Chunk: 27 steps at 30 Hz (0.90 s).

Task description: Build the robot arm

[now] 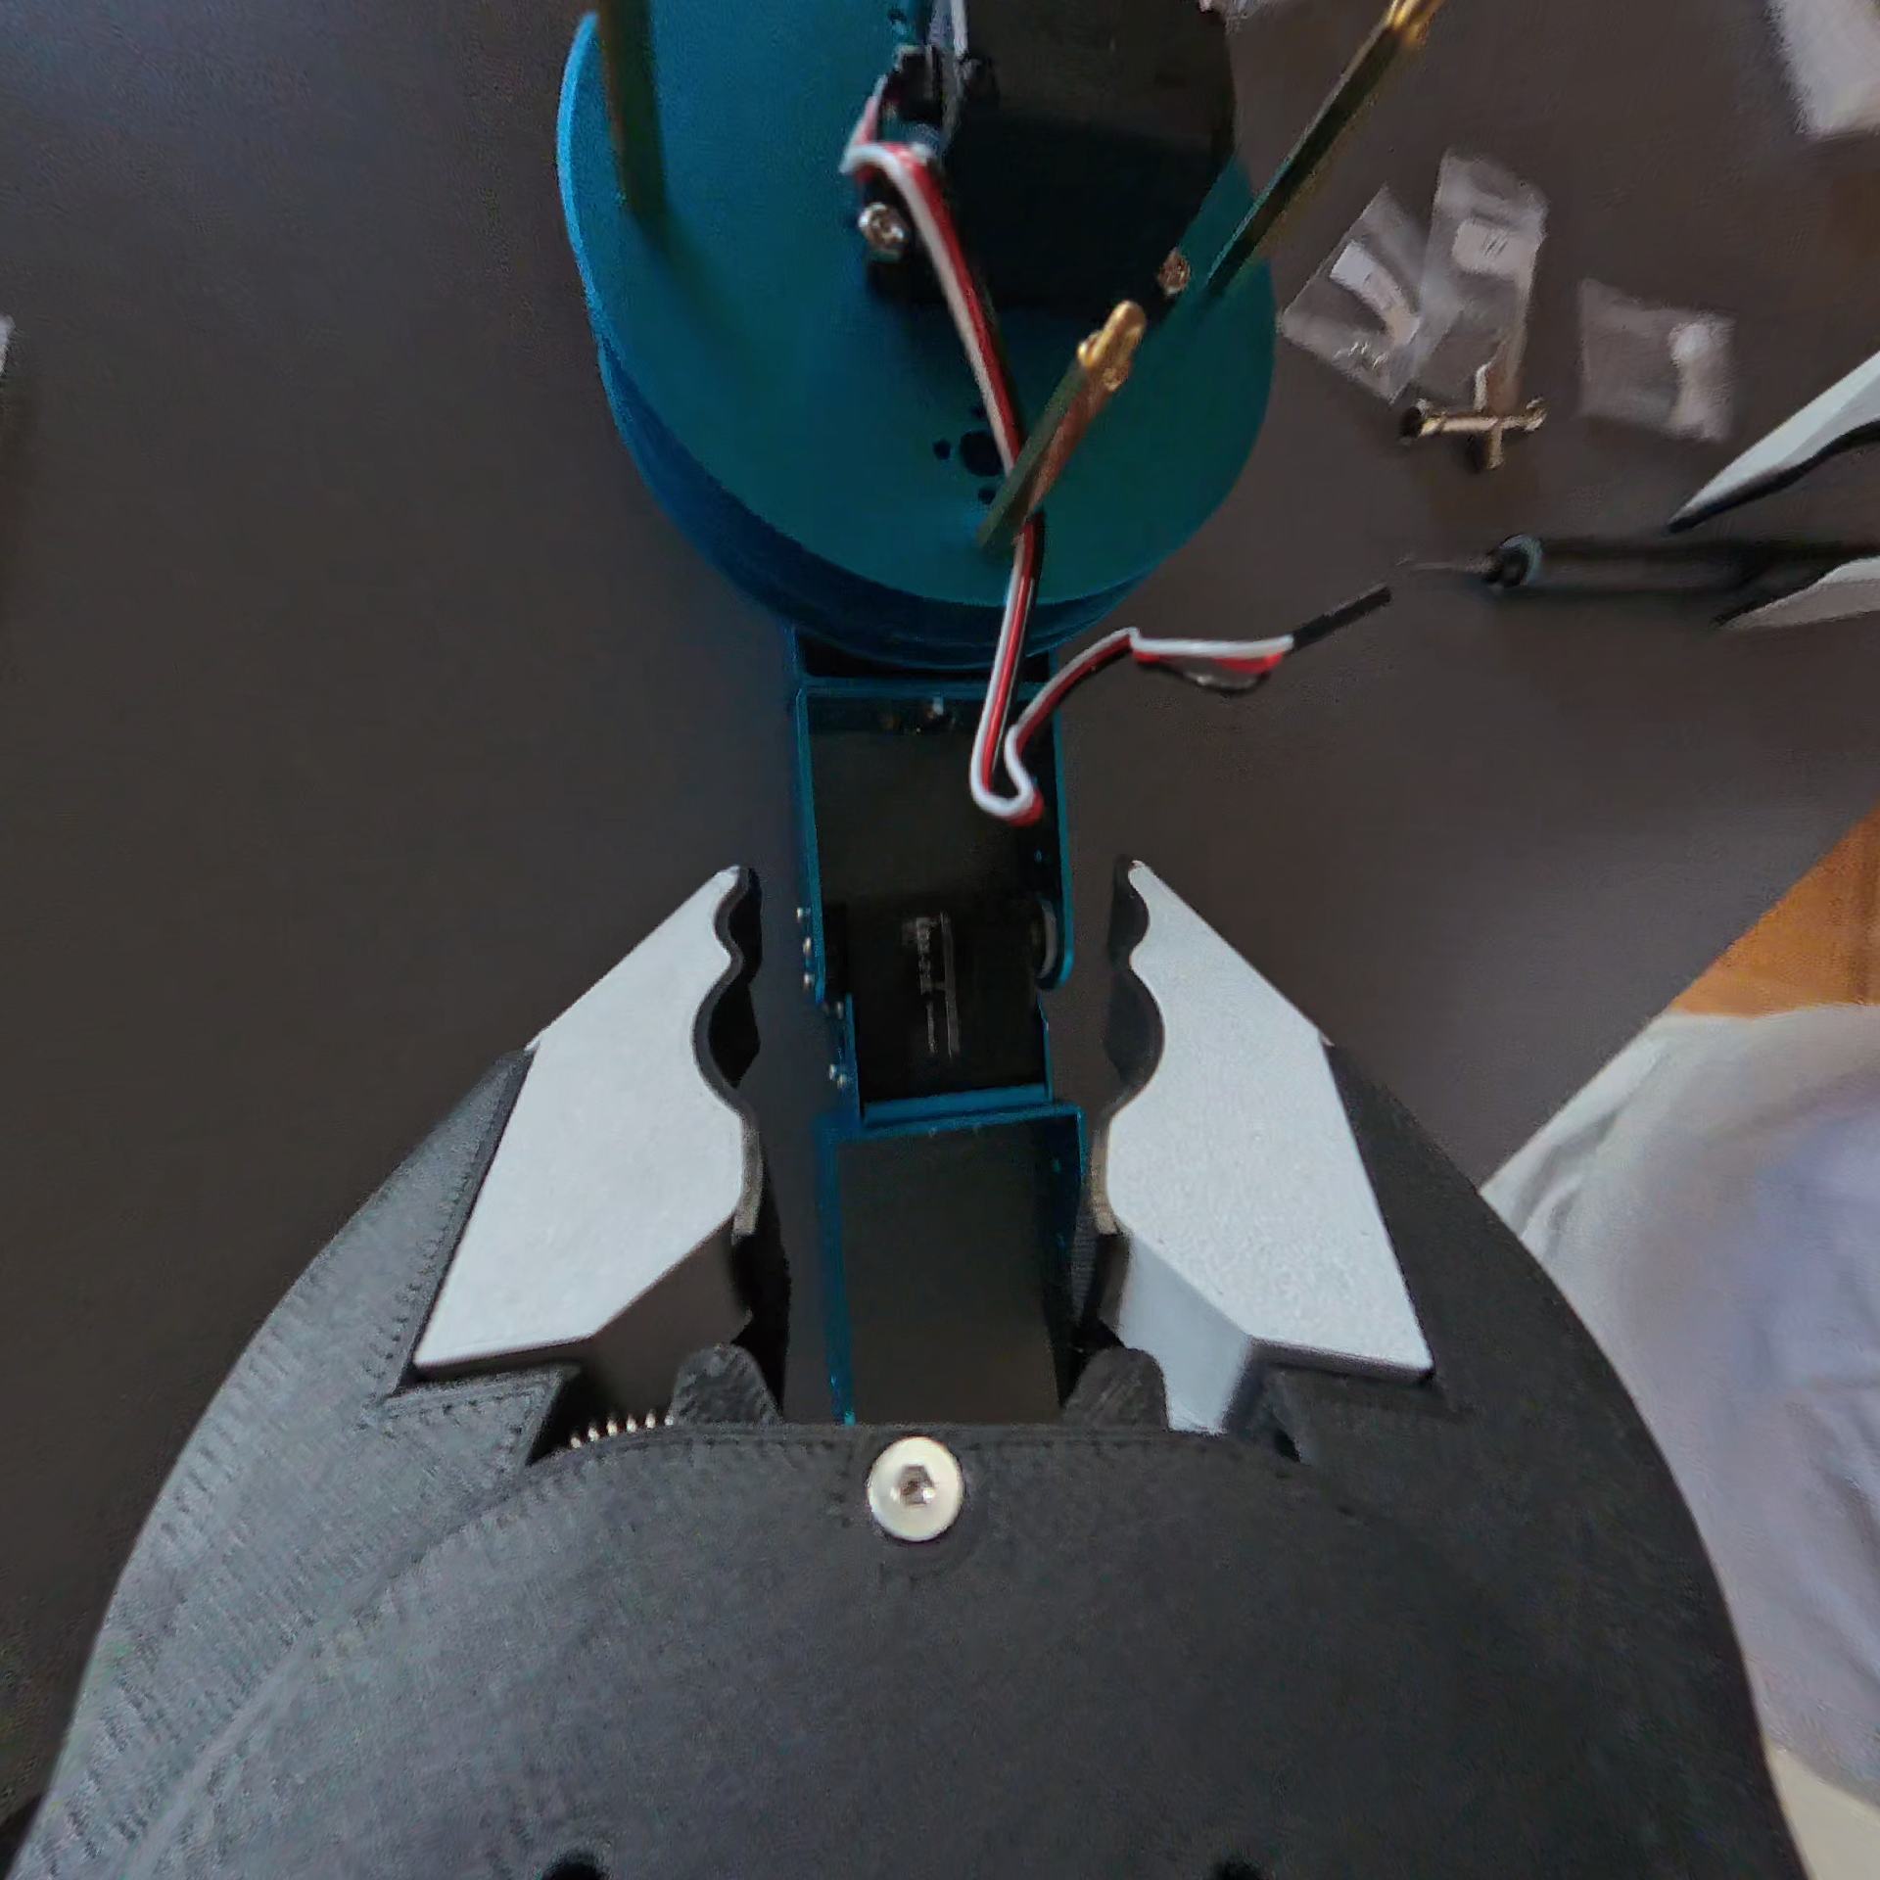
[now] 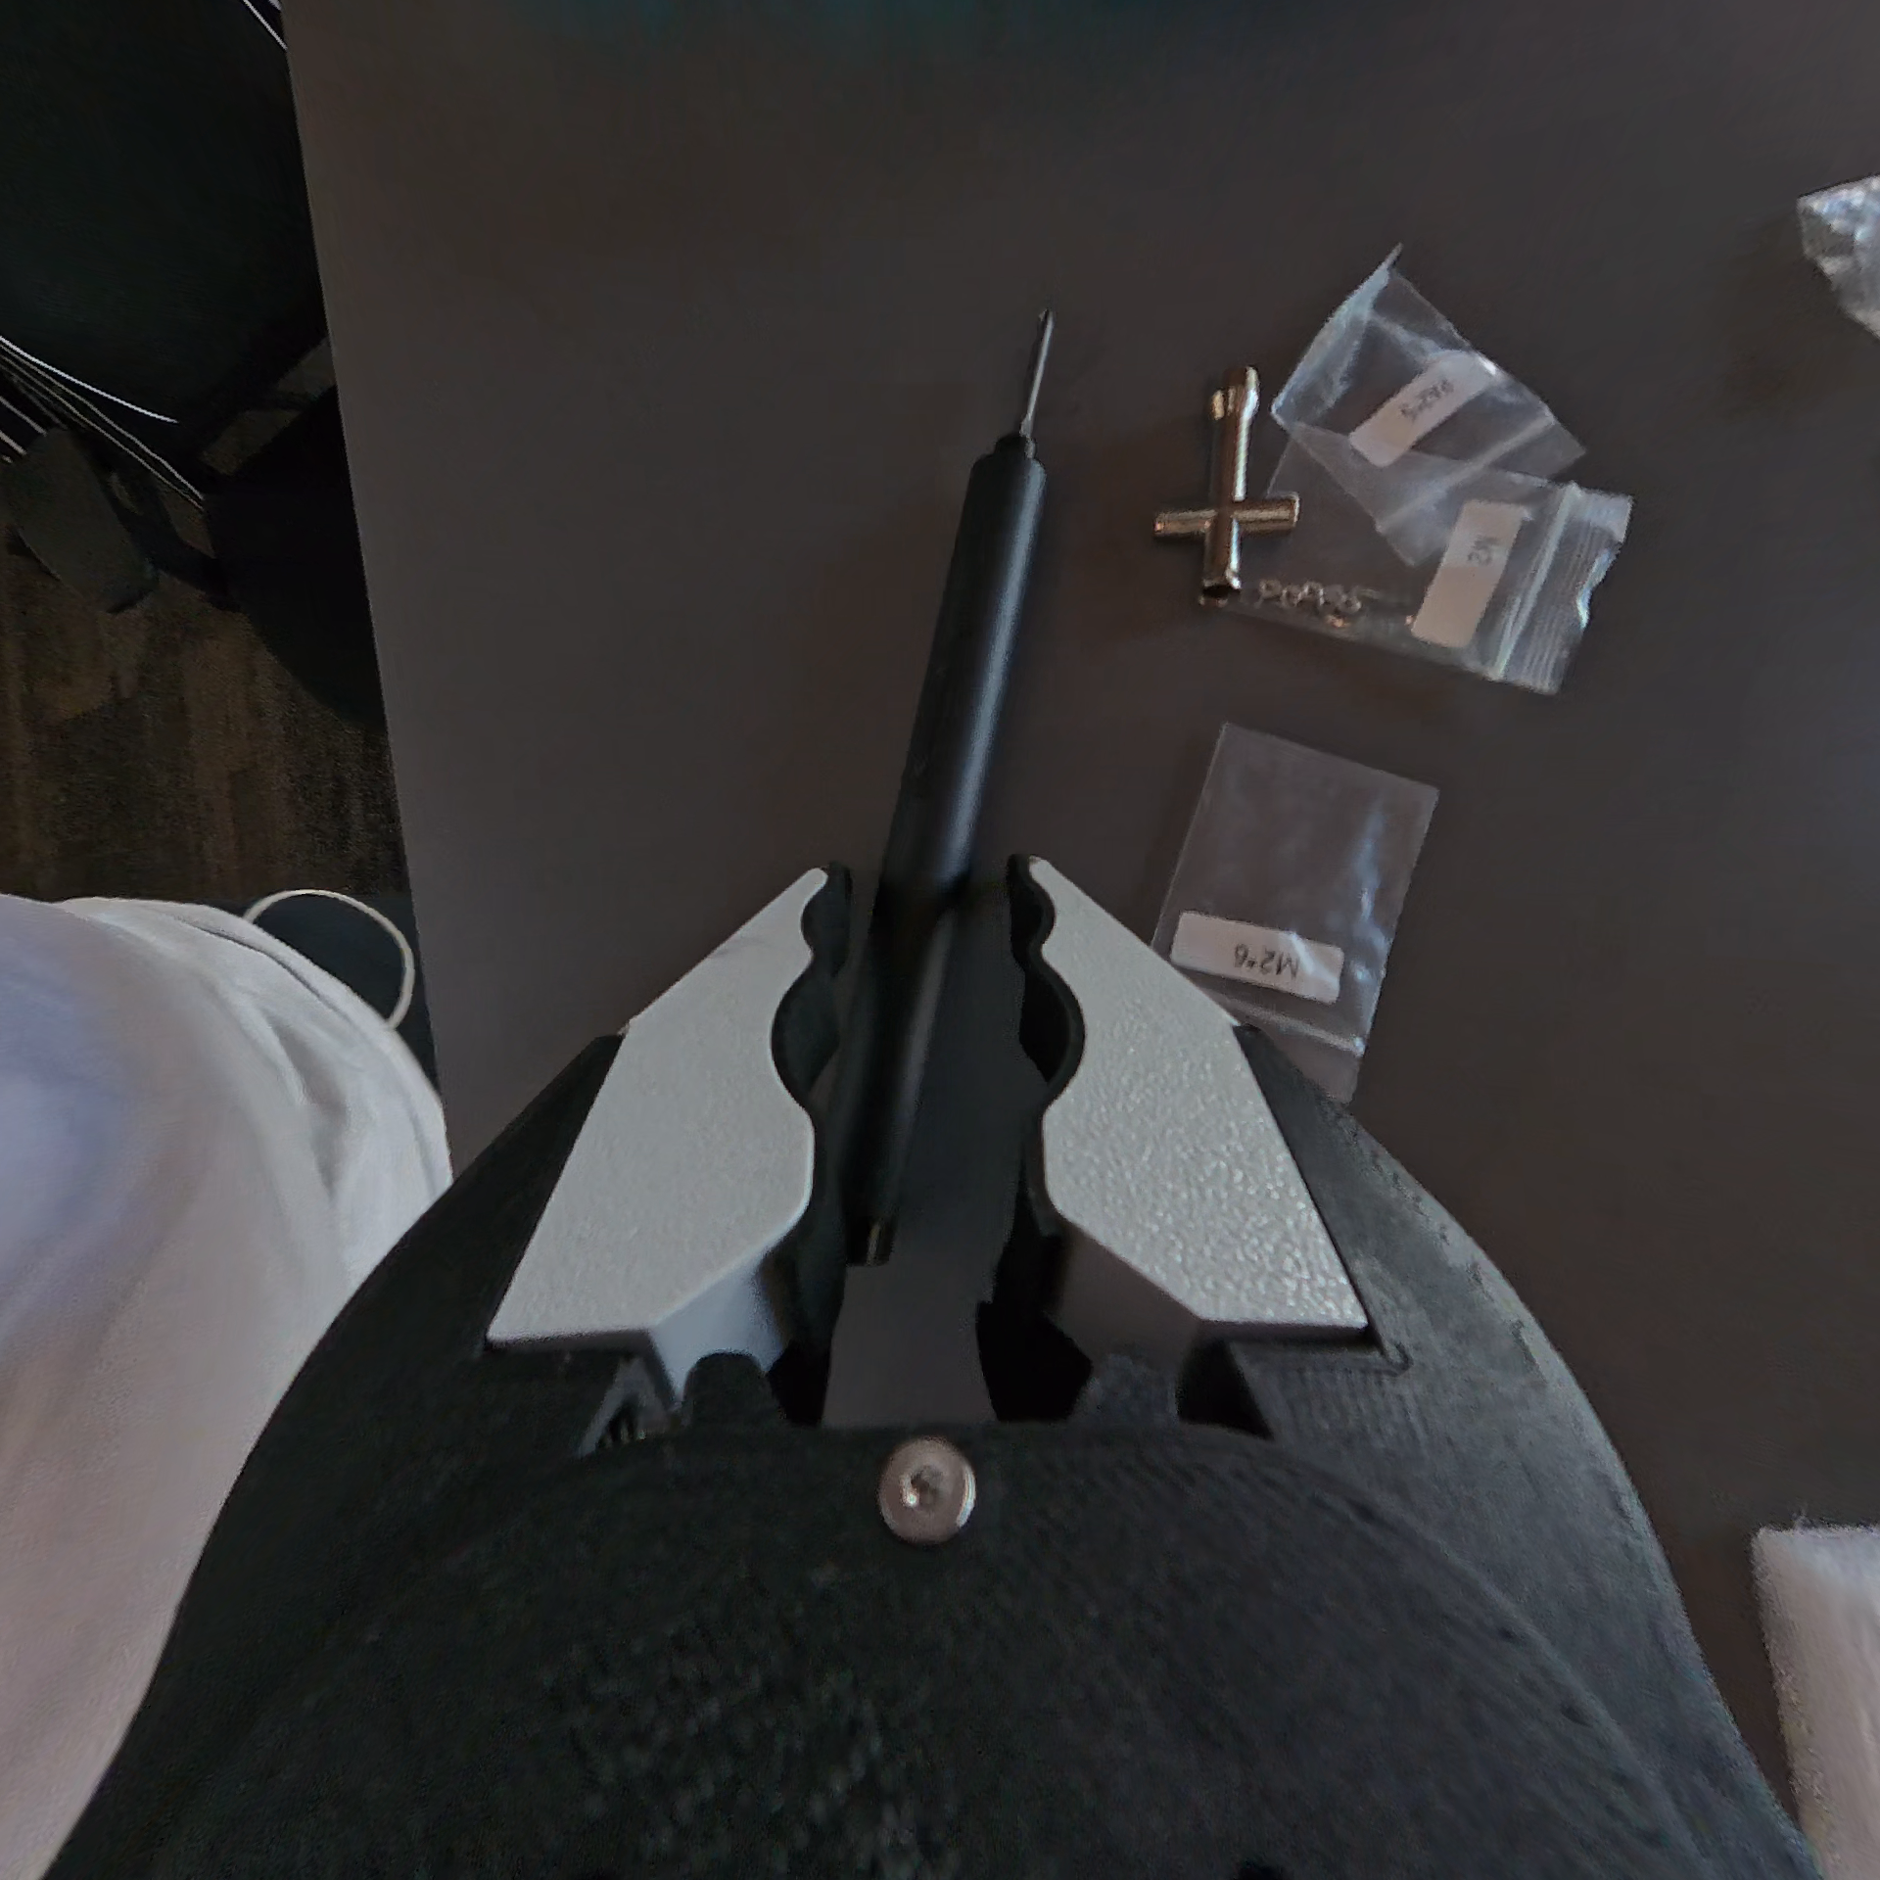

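My left gripper (image 1: 936,885) is closed around a blue metal bracket arm (image 1: 1058,895) that holds a black servo (image 1: 936,987). The arm rises from a blue round base (image 1: 794,407) on the dark table. A red, white and black servo wire (image 1: 1007,631) trails from the base over the arm and off to the right. My right gripper (image 2: 926,875) is shut on a black screwdriver (image 2: 977,631), which points forward with its thin tip above the table. In the left wrist view the screwdriver (image 1: 1628,554) and the right gripper's pale fingers (image 1: 1790,448) show at the right edge, near the wire's plug.
A silver cross-shaped wrench (image 2: 1226,509) and small clear bags of hardware (image 2: 1424,407) (image 2: 1292,895) lie on the dark table (image 2: 712,305), right of the screwdriver. Thin brass-tipped strips (image 1: 1312,183) stick up from the base. A person's white clothing (image 2: 153,1272) is at the table's edge. Left tips to right tips: about 30 cm. My right tips are roughly 8 cm from the silver cross-shaped wrench (image 2: 1226,509). It is also in sight in the left wrist view (image 1: 1512,414).
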### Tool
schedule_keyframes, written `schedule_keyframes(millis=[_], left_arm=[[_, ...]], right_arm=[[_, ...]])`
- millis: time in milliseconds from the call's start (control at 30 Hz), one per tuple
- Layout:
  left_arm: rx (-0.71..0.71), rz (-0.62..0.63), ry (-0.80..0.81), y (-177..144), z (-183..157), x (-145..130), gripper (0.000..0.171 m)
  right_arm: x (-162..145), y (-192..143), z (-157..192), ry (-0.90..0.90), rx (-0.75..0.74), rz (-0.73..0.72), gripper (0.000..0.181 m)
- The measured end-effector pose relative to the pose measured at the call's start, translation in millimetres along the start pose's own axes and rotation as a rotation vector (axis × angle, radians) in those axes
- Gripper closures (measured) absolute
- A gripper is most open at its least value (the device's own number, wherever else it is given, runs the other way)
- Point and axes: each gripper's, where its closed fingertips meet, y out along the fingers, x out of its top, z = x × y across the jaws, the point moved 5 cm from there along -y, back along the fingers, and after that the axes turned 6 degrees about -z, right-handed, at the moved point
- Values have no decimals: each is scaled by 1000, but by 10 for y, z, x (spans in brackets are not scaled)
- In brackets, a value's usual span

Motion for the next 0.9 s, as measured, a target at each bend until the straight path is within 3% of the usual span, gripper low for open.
schedule_keyframes(millis=[100,200,300,467,567,800,900], left_arm=[[12,-68,-98,-173,35,-130,102],[-4,-69,-129,-128,-37,-201,94],[22,-78,-72,-113,-70,-194,98],[137,-53,38,-114,2,-212,105],[129,-68,58,-114,-52,-189,108],[294,-130,91,-318,-127,-256,98],[262,-133,68,-309,-156,-353,93]], right_arm=[[73,75,-64,-18,2,-13,141],[149,158,-112,-7,35,-31,145],[163,200,-168,-35,48,-58,162],[158,193,-258,76,72,-150,163],[117,155,-285,18,20,-141,163],[64,110,-237,-90,-86,-140,163],[41,86,-210,-85,-86,-142,163]])
